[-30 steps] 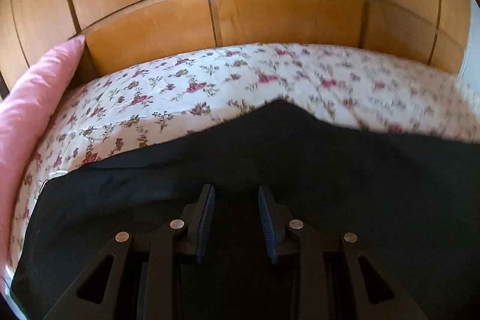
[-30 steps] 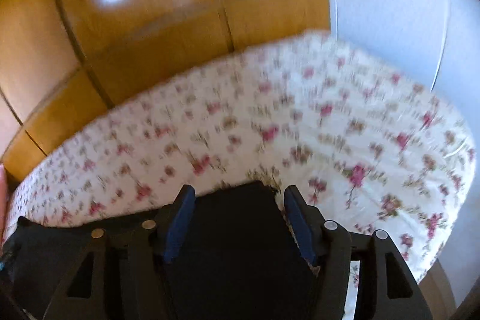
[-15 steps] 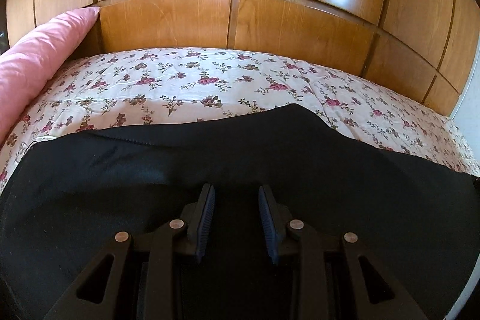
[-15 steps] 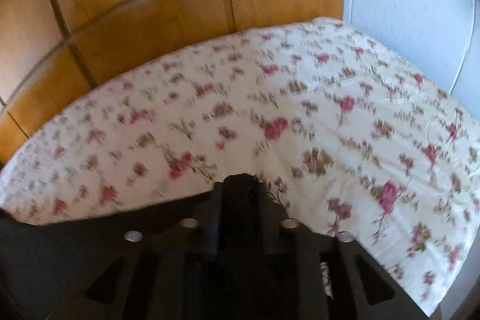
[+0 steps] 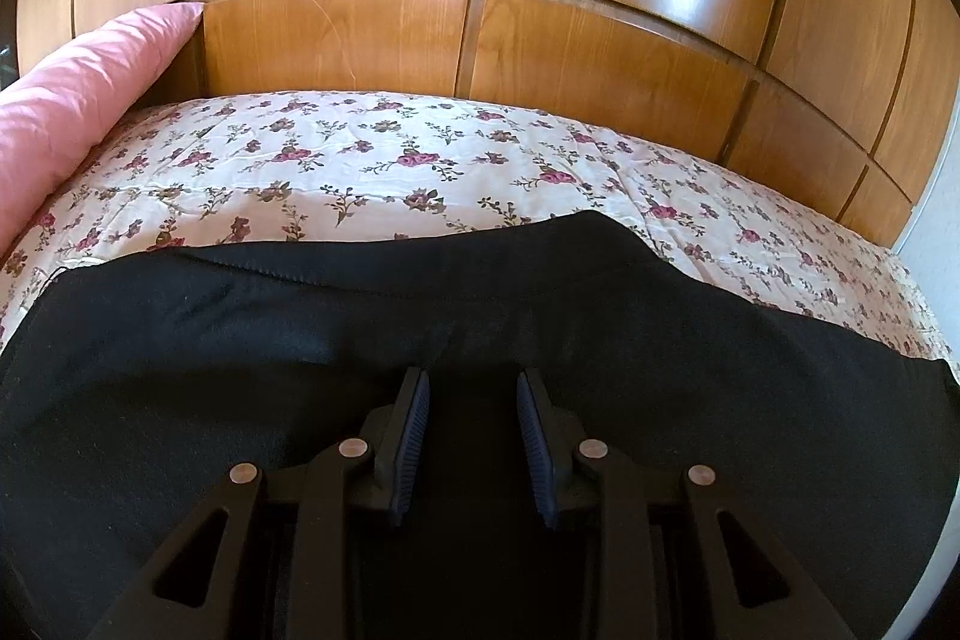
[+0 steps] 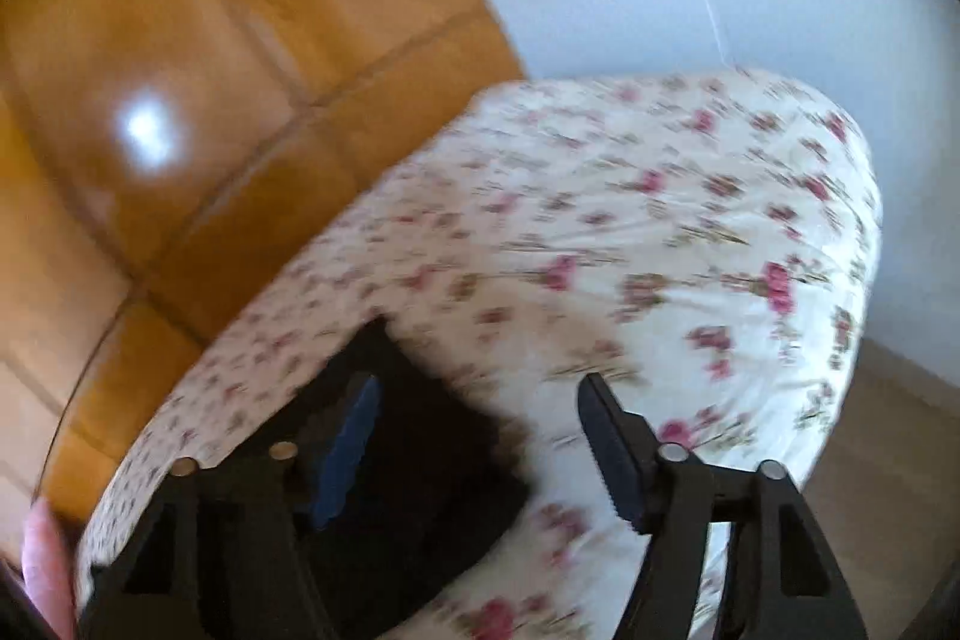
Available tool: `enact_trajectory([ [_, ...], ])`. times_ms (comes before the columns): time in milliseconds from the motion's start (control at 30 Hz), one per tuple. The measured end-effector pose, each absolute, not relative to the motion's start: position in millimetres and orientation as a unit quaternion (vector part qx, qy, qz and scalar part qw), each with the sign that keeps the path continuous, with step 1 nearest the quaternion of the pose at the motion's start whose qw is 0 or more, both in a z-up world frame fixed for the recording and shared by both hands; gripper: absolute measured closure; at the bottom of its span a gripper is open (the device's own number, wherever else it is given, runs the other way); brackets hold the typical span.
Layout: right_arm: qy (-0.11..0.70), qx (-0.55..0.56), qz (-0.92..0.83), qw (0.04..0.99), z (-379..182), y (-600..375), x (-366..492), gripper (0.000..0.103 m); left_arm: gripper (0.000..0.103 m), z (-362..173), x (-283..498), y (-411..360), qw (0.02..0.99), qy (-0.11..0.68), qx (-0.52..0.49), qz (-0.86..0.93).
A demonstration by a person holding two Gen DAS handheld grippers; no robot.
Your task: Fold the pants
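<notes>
A: Pants (image 5: pixel 240 370), black, lie spread flat on the floral bedsheet (image 5: pixel 372 160), near the wooden headboard (image 5: pixel 336 34)?
B: Yes. Left gripper (image 5: pixel 473 436) hangs over them, jaws partly apart, pinching nothing.
A: Right gripper (image 6: pixel 480 448)?
B: Jaws just opened wide; the pants corner sits between them, ungripped.

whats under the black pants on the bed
The black pants lie on the flowered bedsheet, which shows beyond their far edge and to the right. Whether anything else lies beneath them cannot be seen: the cloth covers it.
</notes>
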State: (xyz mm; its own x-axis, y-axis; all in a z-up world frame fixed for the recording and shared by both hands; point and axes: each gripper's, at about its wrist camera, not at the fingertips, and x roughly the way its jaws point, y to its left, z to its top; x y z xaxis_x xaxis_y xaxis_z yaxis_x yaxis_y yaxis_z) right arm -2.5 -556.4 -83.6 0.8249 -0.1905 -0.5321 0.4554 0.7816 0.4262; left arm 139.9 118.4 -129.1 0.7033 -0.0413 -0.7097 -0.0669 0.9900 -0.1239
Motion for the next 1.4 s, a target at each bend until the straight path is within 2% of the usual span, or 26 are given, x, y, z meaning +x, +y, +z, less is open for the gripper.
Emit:
enact_trajectory([
  [33,0.241,0.255,-0.156,0.923,-79.8,-542.7,3.2,0.047,0.072,-129.0,139.7,118.5,0.920,0.385,-0.071,0.007],
  [100,0.269,0.226,-0.119,0.929,-79.8,-523.2,18.6,0.051,0.072,-129.0,139.3,119.3,0.920,0.384,-0.074,0.006],
  [133,0.275,0.228,-0.109,0.928,-82.4,-518.1,22.2,0.055,0.072,-128.9,138.7,120.1,0.920,0.384,-0.078,0.005],
  [200,0.297,0.255,-0.114,0.913,-96.5,-514.8,29.5,0.056,0.072,-129.1,137.4,122.1,0.920,0.382,-0.085,0.002],
  [233,0.309,0.267,-0.122,0.905,-104.7,-517.9,31.9,0.060,0.072,-129.1,136.9,122.9,0.920,0.381,-0.090,0.001],
  [267,0.305,0.284,-0.130,0.900,-112.4,-524.4,28.4,0.076,0.072,-129.0,136.7,124.1,0.920,0.380,-0.094,0.000],
  [300,0.300,0.289,-0.139,0.898,-114.5,-530.2,25.2,0.085,0.072,-129.0,136.5,124.6,0.920,0.380,-0.097,-0.002],
  [333,0.305,0.289,-0.152,0.895,-115.3,-536.4,22.0,0.099,0.072,-129.1,136.3,125.5,0.920,0.379,-0.101,-0.003],
  [367,0.307,0.291,-0.159,0.892,-115.3,-541.8,19.2,0.103,0.072,-129.1,136.3,126.1,0.920,0.379,-0.103,-0.004],
  [433,0.295,0.312,-0.158,0.889,-111.0,-545.4,8.7,0.101,0.072,-129.1,136.3,126.7,0.920,0.378,-0.108,-0.005],
  [500,0.283,0.301,-0.162,0.896,-101.1,-542.6,-0.9,0.093,0.072,-129.1,136.4,127.0,0.920,0.377,-0.110,-0.006],
  [533,0.280,0.290,-0.167,0.900,-98.0,-541.1,-3.4,0.079,0.072,-129.1,136.5,127.6,0.920,0.377,-0.112,-0.007],
  [567,0.275,0.279,-0.179,0.903,-93.9,-538.3,-8.8,0.049,0.072,-129.1,136.4,127.9,0.919,0.376,-0.114,-0.008],
  [633,0.258,0.285,-0.196,0.902,-91.1,-541.9,-16.7,0.018,0.072,-129.1,136.0,129.0,0.919,0.375,-0.119,-0.010],
  [833,0.244,0.379,-0.185,0.873,-109.7,-568.9,-30.2,0.018,0.072,-129.0,135.5,129.1,0.919,0.373,-0.126,-0.012],
  [967,0.238,0.446,-0.108,0.856,-130.5,-572.2,-20.3,0.024,0.072,-129.2,135.3,129.7,0.919,0.373,-0.126,-0.012],
  [1100,0.227,0.444,-0.082,0.863,-135.2,-567.0,-11.1,0.026,0.072,-129.3,135.6,129.9,0.919,0.373,-0.126,-0.013],
  [1300,0.229,0.431,-0.092,0.868,-134.5,-560.5,18.2,0.034,0.072,-129.3,135.0,128.8,0.919,0.374,-0.124,-0.010],
  [1333,0.228,0.429,-0.092,0.869,-133.6,-560.0,22.9,0.039,0.072,-129.3,134.9,129.1,0.919,0.374,-0.124,-0.011],
  [1400,0.238,0.425,-0.083,0.870,-133.8,-557.8,34.9,0.064,0.072,-129.5,135.2,128.9,0.919,0.374,-0.125,-0.012],
])
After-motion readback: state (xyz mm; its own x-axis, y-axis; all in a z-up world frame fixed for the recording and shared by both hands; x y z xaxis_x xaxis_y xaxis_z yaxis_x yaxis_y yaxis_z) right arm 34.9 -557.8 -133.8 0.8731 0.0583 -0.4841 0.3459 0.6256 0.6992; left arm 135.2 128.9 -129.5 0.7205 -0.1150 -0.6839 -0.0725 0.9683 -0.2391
